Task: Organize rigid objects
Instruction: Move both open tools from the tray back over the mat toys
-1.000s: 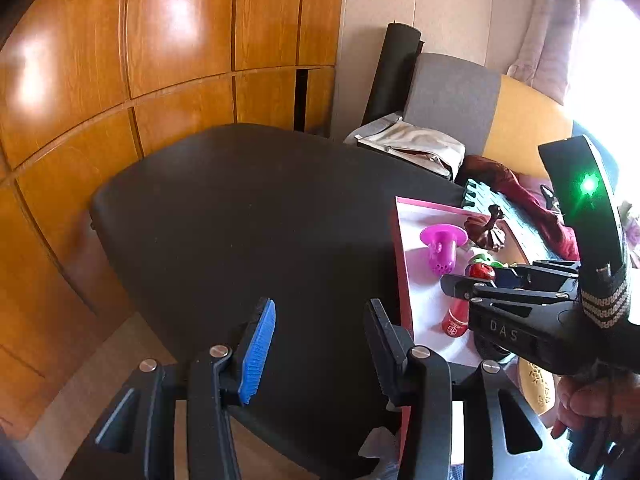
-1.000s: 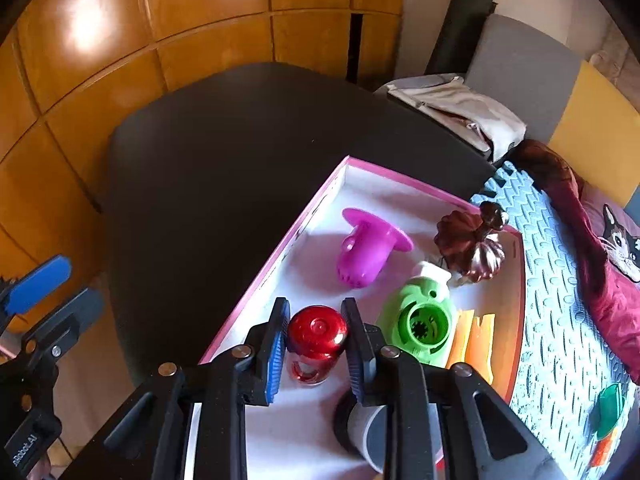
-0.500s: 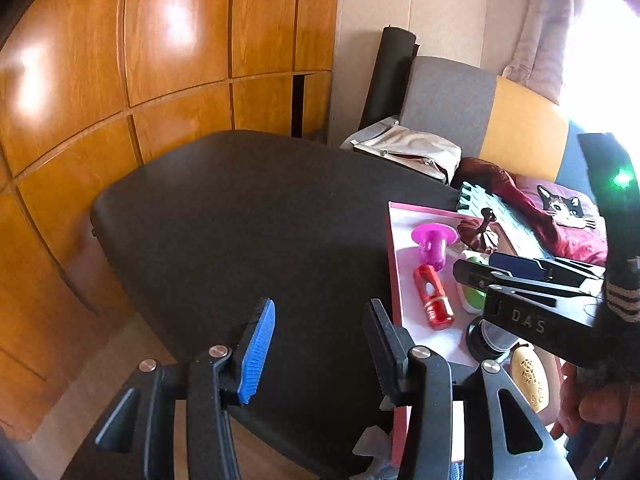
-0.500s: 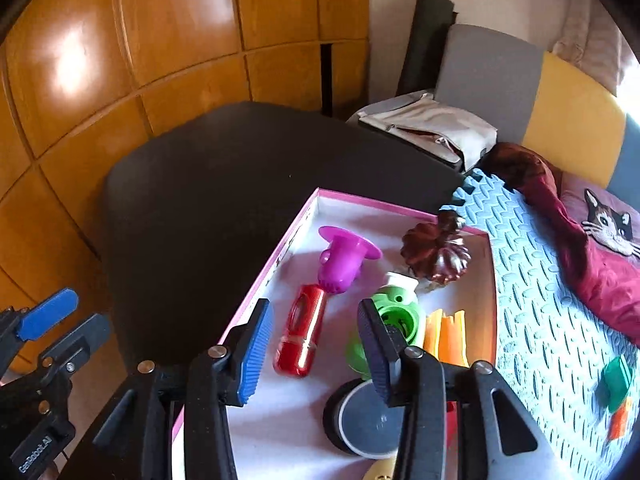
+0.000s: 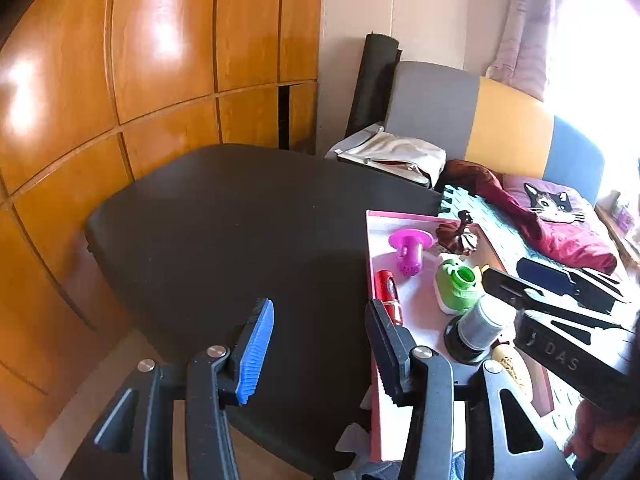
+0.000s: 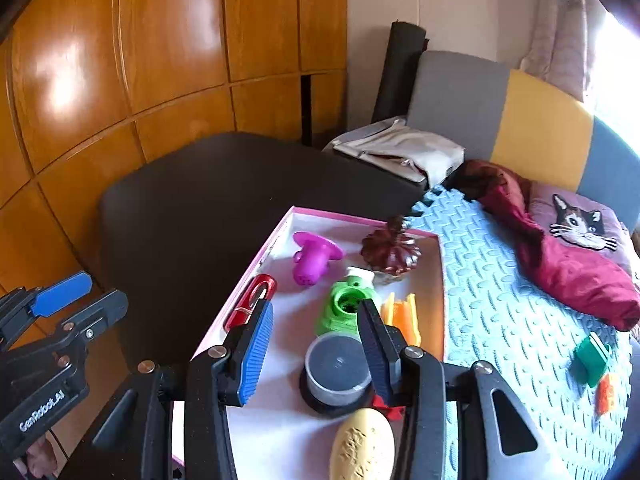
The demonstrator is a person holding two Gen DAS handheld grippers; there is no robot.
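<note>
Wood-panelled cupboard doors fill the upper left of both views, with a dark bench (image 6: 208,200) below them and a pink-rimmed tray (image 6: 256,268) at the centre. A second ago the right gripper (image 6: 316,340) had its fingers clamped on the red bottle (image 6: 250,302); half a second ago the bottle already lay on its side in the tray with the fingers parted. Now the fingers stand wide and hold nothing, pulled back toward the lower part of the frame, and the bottle rests along the tray's left rim, just beside the purple strainer (image 6: 314,258). The green piece (image 6: 346,310), the brown pumpkin (image 6: 392,250), the orange pieces (image 6: 400,316) and the grey-lidded jar (image 6: 338,368) share the same tray.

By my reading, that placement is finished and the next item can be chosen; a green block (image 6: 592,358) waits on the blue mat (image 6: 500,320) at the right.

In the left wrist view, the left gripper (image 5: 320,344) hovers over the bench at lower centre, fingers wide, empty.
</note>
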